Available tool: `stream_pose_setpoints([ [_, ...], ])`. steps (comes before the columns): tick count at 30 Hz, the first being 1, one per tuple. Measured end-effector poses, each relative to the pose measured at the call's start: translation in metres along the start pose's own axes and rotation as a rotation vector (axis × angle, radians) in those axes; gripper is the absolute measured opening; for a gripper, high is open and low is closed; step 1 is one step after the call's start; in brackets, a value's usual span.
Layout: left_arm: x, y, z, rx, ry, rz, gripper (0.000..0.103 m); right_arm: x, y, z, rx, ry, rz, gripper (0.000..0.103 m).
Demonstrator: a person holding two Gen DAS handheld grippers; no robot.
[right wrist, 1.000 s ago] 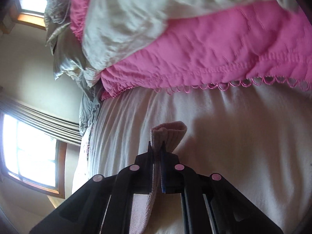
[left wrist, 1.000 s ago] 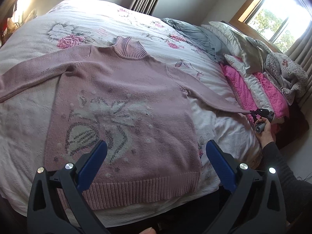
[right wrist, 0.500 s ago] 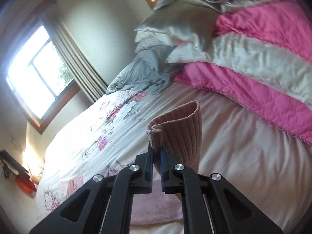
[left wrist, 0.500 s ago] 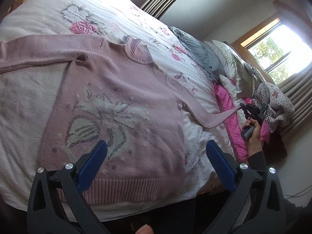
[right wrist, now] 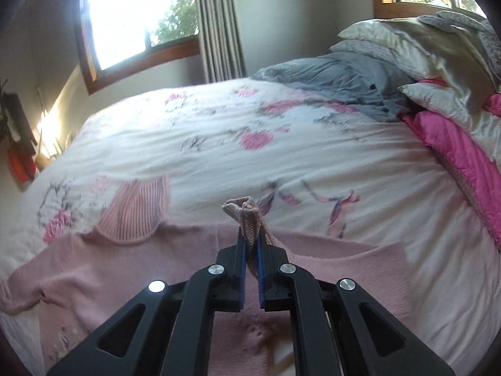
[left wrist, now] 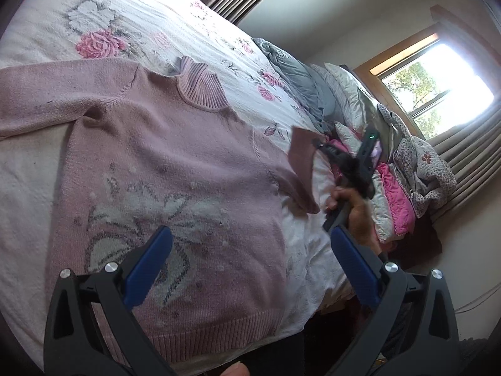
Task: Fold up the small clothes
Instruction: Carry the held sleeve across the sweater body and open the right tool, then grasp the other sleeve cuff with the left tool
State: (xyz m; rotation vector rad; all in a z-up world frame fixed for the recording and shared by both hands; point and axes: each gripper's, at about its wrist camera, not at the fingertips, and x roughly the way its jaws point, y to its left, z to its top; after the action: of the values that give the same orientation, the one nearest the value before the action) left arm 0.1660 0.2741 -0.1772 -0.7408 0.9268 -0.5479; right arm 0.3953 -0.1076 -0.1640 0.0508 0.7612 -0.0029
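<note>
Overhead, right hand-held gripper pinches pink sweater cuff; no writing legible

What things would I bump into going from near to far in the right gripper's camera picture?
right gripper pinching the sleeve cuff → pink sweater → flowery bedspread → window
</note>
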Motion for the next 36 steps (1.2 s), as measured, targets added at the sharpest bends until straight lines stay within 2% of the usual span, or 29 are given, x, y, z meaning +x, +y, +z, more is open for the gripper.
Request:
stream_pose_setpoints([
  [5, 0.043, 0.018, 0.034, -0.072, 0.049, -0.079, 0.100, 0.058, 0.056, -0.066, -0.180, 0.156, -0.026, 0.007],
  [7, 0.066, 0.025, 0.050, -0.120, 0.082, -0.122, 0.100, 0.059, 0.066, -0.083, -0.225, 0.178, -0.008, 0.027],
  [10, 0.107, 0.030, 0.076, -0.188, 0.141, -0.204, 0.100, 0.033, 0.059, -0.097, -0.220, 0.144, 0.029, 0.047],
  [13, 0.165, 0.030, 0.100, -0.253, 0.229, -0.287, 0.100, -0.003, 0.032, -0.110, -0.125, 0.127, 0.067, 0.049],
  [15, 0.209, 0.025, 0.107, -0.281, 0.296, -0.314, 0.100, -0.029, 0.011, -0.126, -0.047, 0.125, 0.090, 0.050],
  [17, 0.252, 0.019, 0.113, -0.295, 0.353, -0.302, 0.100, -0.055, -0.008, -0.145, 0.019, 0.129, 0.109, 0.051],
  [19, 0.287, 0.015, 0.117, -0.292, 0.393, -0.251, 0.100, -0.081, -0.025, -0.168, 0.080, 0.126, 0.117, 0.056],
  [21, 0.315, 0.011, 0.119, -0.285, 0.433, -0.207, 0.100, -0.101, -0.038, -0.188, 0.127, 0.131, 0.123, 0.057],
  [24, 0.350, 0.005, 0.120, -0.244, 0.500, -0.154, 0.100, -0.122, -0.054, -0.211, 0.200, 0.151, 0.133, 0.057],
  [27, 0.365, -0.007, 0.121, -0.162, 0.515, -0.109, 0.099, -0.137, -0.066, -0.227, 0.257, 0.162, 0.131, 0.057],
  [28, 0.365, -0.009, 0.122, -0.142, 0.511, -0.098, 0.083, -0.139, -0.070, -0.230, 0.276, 0.165, 0.132, 0.057],
  [29, 0.366, -0.013, 0.124, -0.117, 0.507, -0.076, 0.062, -0.142, -0.073, -0.234, 0.293, 0.166, 0.135, 0.057],
  [30, 0.367, -0.015, 0.125, -0.103, 0.514, -0.041, 0.017, -0.145, -0.074, -0.236, 0.304, 0.165, 0.136, 0.057],
  [31, 0.366, -0.016, 0.127, -0.105, 0.508, -0.023, 0.011, -0.147, -0.074, -0.237, 0.314, 0.165, 0.136, 0.057],
  [36, 0.348, -0.027, 0.139, -0.078, 0.487, -0.055, 0.008, -0.153, -0.073, -0.243, 0.336, 0.161, 0.144, 0.057],
])
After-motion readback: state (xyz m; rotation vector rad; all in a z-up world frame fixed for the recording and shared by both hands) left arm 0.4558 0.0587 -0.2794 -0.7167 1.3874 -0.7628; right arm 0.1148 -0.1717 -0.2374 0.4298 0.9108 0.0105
